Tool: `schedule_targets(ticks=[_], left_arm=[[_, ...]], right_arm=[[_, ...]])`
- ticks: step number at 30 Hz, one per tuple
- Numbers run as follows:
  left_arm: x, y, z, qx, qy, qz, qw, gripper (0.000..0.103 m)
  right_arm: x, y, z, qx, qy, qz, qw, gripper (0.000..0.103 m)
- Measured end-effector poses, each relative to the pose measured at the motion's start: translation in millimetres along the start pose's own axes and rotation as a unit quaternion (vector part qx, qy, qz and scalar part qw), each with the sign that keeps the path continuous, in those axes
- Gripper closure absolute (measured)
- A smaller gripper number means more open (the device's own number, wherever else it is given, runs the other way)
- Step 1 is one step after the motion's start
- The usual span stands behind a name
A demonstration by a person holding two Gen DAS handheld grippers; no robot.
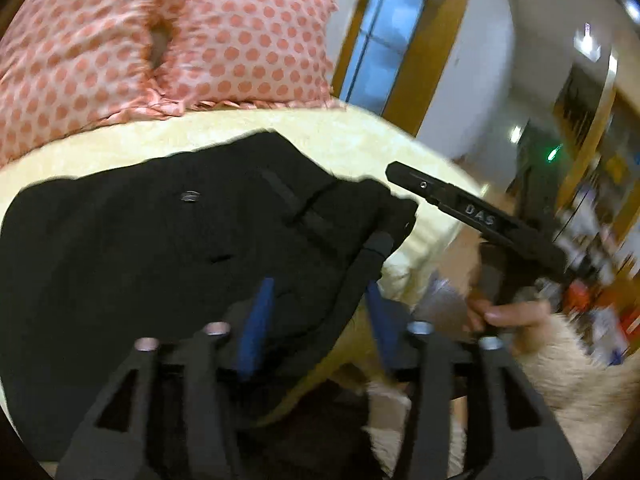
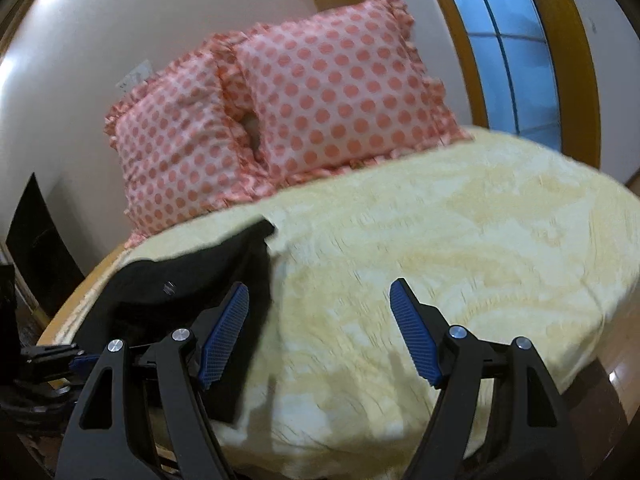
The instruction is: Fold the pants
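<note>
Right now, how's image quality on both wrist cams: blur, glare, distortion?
Left wrist: heavy motion blur on the right-side room clutter; black pants fairly sharp, metal button readable; fisheye bends the window frame. Right wrist: mild smear over the yellow bedspread; glare on the white wall; polka-dot pillows soft but legible.

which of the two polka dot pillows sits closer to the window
The right-hand pink polka-dot pillow, leaning nearest the blue window; the other pillow lies further left, partly tucked behind it.
</note>
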State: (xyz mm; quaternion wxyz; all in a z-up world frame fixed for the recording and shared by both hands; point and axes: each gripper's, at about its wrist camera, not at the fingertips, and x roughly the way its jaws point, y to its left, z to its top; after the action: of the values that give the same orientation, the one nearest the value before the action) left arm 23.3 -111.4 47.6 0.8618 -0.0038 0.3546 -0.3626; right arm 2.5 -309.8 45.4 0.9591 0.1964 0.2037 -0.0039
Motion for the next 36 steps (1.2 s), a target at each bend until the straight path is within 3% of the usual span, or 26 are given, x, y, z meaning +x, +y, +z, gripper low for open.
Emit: schedule_targets(ticks=[1, 3, 5, 6, 8, 10, 13, 14, 17, 19, 21, 23, 29, 32, 33, 36], left_arm=[[-18.8, 9.3, -1.6, -0.015, -0.029, 0.010, 0.9994, 0.030], [-48.0, 25.5, -4.8, -0.041, -0.082, 0.051, 0.9944, 0.019], [-62.3, 45.8, -6.8, -0.065, -0.110, 0.118, 0.9847, 0.017], [-63.2, 55.5, -8.2, -0.075, -0.108, 0.148, 0.9803, 0.017], [-56.8, 68.2, -11.9, -0.081, -0.094, 0.172, 0.9772, 0.017], [-46.6, 74.1, -18.0, -0.078, -0.075, 0.190, 0.9758, 0.016], [-34.2, 90.3, -34.3, -0.091, -0.038, 0.217, 0.9713, 0.016], [-31.6, 97.2, -40.9, -0.096, -0.035, 0.206, 0.9732, 0.017], [-37.9, 98.5, -47.9, -0.077, -0.050, 0.200, 0.9754, 0.017], [-40.7, 101.2, -51.2, -0.076, -0.060, 0.189, 0.9773, 0.015], [-42.6, 104.6, -52.8, -0.080, -0.071, 0.167, 0.9800, 0.012], [-46.1, 108.2, -54.2, -0.090, -0.082, 0.147, 0.9816, 0.010], [-52.1, 112.5, -56.8, -0.106, -0.099, 0.113, 0.9830, 0.009], [-53.1, 112.6, -57.6, -0.106, -0.102, 0.107, 0.9832, 0.009], [-53.0, 112.6, -58.0, -0.106, -0.103, 0.105, 0.9834, 0.008], [-51.5, 110.8, -58.2, -0.102, -0.103, 0.104, 0.9840, 0.005]], right_arm=[[-0.8, 5.1, 5.1, -0.003, -0.007, 0.012, 1.000, 0.028], [1.2, 18.6, 13.8, -0.012, -0.008, 0.051, 0.999, 0.028], [8.6, 38.1, 17.6, -0.028, 0.005, 0.097, 0.995, 0.028], [15.2, 51.2, 17.0, -0.039, 0.017, 0.125, 0.991, 0.028], [28.0, 71.3, 12.1, -0.057, 0.041, 0.159, 0.985, 0.028], [38.7, 82.8, 4.4, -0.072, 0.067, 0.165, 0.981, 0.028], [68.4, 86.8, -17.2, -0.084, 0.158, 0.141, 0.974, 0.028], [75.6, 84.8, -23.8, -0.090, 0.184, 0.134, 0.970, 0.029], [69.0, 80.9, -13.8, -0.080, 0.185, 0.151, 0.968, 0.029], [66.6, 68.7, 7.0, -0.044, 0.158, 0.162, 0.973, 0.028], [76.5, 54.9, 26.7, -0.022, 0.150, 0.147, 0.978, 0.028], [96.5, 47.7, 34.4, -0.015, 0.172, 0.138, 0.975, 0.028], [161.3, 40.2, 22.2, -0.004, 0.277, 0.127, 0.953, 0.028], [165.8, 42.1, 19.6, -0.023, 0.283, 0.134, 0.949, 0.029], [165.1, 42.4, 18.8, -0.022, 0.285, 0.142, 0.948, 0.039], [160.4, 45.3, 16.5, -0.033, 0.278, 0.151, 0.948, 0.048]])
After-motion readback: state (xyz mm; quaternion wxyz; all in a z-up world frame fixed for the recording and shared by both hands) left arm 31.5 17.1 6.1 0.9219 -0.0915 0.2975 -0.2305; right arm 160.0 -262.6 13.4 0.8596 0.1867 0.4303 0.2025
